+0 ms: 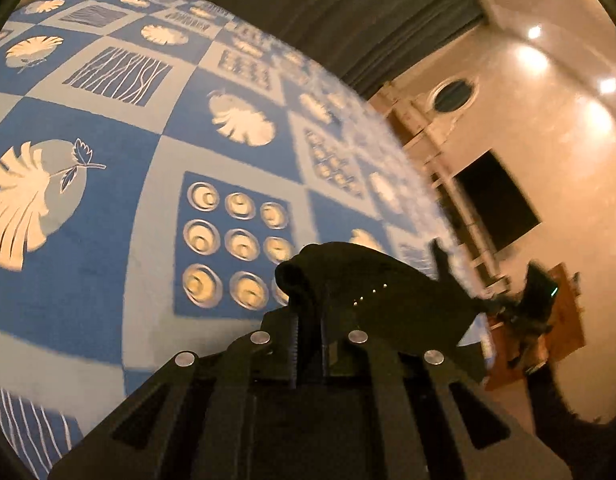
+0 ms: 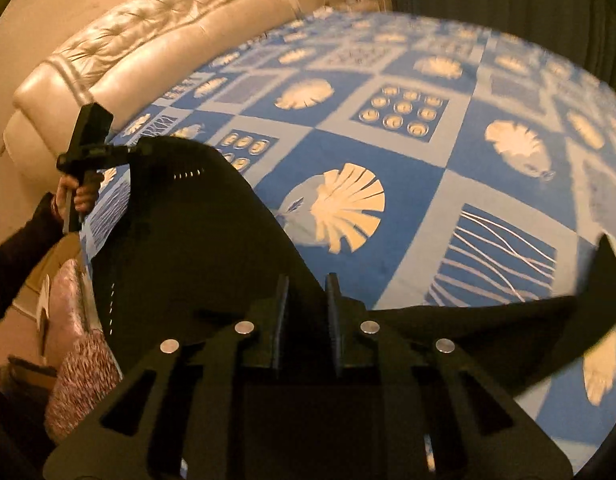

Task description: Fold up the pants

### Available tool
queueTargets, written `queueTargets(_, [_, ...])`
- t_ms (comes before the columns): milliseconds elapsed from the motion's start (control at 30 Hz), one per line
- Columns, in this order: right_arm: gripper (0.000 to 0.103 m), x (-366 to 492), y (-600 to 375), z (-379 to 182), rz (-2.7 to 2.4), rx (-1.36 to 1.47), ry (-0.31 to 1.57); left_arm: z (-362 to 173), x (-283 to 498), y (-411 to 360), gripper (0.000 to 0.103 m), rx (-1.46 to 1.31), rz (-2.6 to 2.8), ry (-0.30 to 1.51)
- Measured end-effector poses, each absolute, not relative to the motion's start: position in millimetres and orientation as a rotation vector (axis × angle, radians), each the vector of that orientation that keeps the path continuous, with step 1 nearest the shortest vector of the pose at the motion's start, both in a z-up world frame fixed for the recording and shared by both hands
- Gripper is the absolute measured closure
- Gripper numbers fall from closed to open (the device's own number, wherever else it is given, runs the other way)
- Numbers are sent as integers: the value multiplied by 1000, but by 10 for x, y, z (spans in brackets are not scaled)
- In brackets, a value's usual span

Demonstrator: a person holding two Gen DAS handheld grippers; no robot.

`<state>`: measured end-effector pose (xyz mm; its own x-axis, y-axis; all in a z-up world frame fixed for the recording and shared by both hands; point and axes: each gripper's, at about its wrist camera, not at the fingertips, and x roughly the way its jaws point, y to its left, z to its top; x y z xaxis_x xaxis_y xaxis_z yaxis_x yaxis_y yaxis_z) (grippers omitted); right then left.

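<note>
From the left wrist view, the left gripper [image 1: 308, 300] has its fingers pressed together on a bunched edge of the black fabric pants [image 1: 371, 288], which rise in a rounded fold just past the tips. The cloth runs off to the right, taut, toward the other tool, a dark blur near the bed's far corner. Beneath is the blue-and-grey patchwork bedspread printed with cream leaves and circles [image 1: 108, 200]. A cream wall with spotlights and a dark rectangular screen [image 1: 495, 204] fill the right side (all rather smeared by motion).

From the right wrist view, the right gripper [image 2: 308, 300] has its fingers drawn close on another edge of the same pants; whether they truly bite the cloth I cannot tell for certain, though it looks pinched. The pants hang as a broad black sheet sweeping left to the left gripper, held in the person's bare hand [image 2: 74, 196], with one piece trailing right. A cream tufted leather headboard [image 2: 148, 40] stands behind the bed.

I judge the step to be lifting and spreading the pants by two edge points above the bed. Next would be lowering them flat and smooth, keeping both pinches level, before bringing one half over the other.

No brand, label or writing can be read anywhere; only a row of pale stitches or rivets on the pants.
</note>
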<state>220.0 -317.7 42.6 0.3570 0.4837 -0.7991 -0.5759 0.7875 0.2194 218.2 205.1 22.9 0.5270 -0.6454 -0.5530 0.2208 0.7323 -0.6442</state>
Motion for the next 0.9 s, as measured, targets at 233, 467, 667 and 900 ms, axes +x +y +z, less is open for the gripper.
queueTargets(233, [86, 1086, -3216, 225, 614, -210, 921, 304, 1212, 2133, 95, -601, -597, 837])
queueTargets(467, [82, 585, -3241, -416, 570, -139, 1051, -317, 470, 2074, 83, -565, -463, 1046])
queueTargets(667, [37, 409, -3487, -374, 554, 125, 1061, -477, 38, 2239, 68, -707, -356, 1039])
queueTargets(900, [35, 461, -3945, -612, 495, 608, 1112, -404, -183, 2220, 68, -939, -287, 900])
